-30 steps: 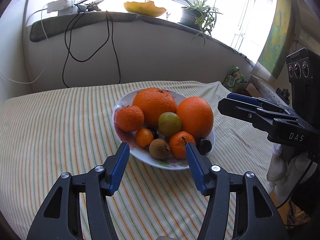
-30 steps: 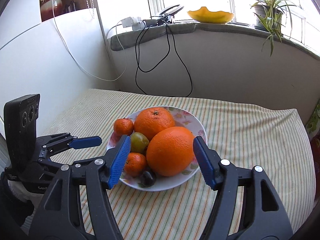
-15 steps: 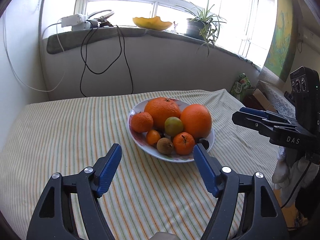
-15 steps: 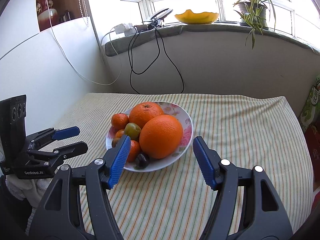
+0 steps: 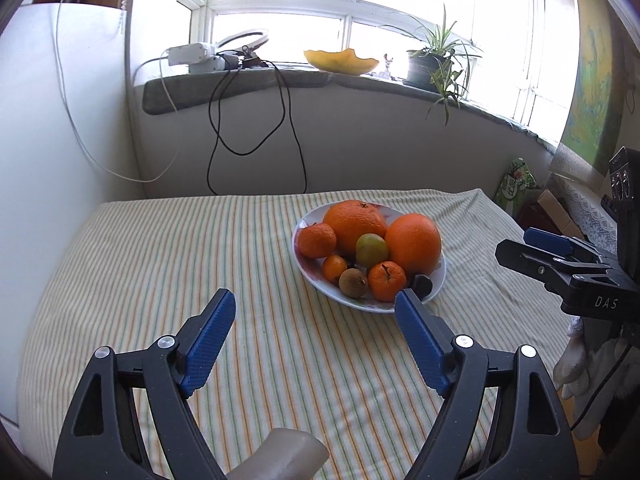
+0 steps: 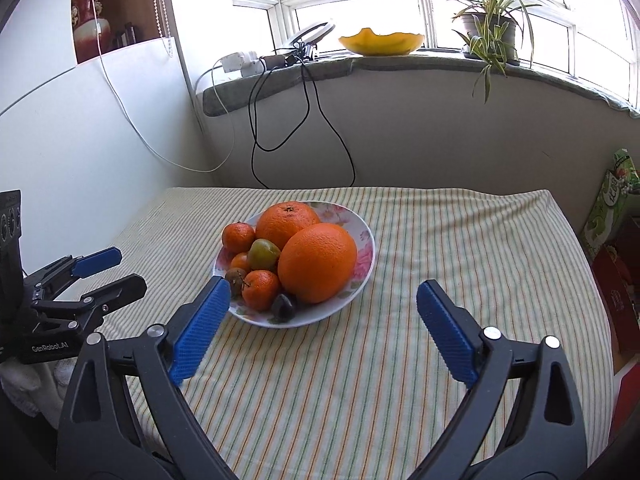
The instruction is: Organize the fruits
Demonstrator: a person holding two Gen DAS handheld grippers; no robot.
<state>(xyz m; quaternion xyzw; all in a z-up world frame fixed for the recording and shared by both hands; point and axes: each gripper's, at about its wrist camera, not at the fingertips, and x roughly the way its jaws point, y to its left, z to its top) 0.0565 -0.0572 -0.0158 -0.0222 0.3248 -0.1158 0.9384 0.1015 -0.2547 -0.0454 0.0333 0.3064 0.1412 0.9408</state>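
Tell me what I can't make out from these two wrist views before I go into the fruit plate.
- Plate middle: covered in both views by the piled fruit.
- Dark fruit: partly behind the left gripper's pad in the left view; kind unclear.
- Brown fruit: partly hidden by the right gripper's pad in the right view.
- Pale thing at the left view's bottom edge: cut off, unidentifiable.
- The right gripper's jaws are opening, nothing between them.
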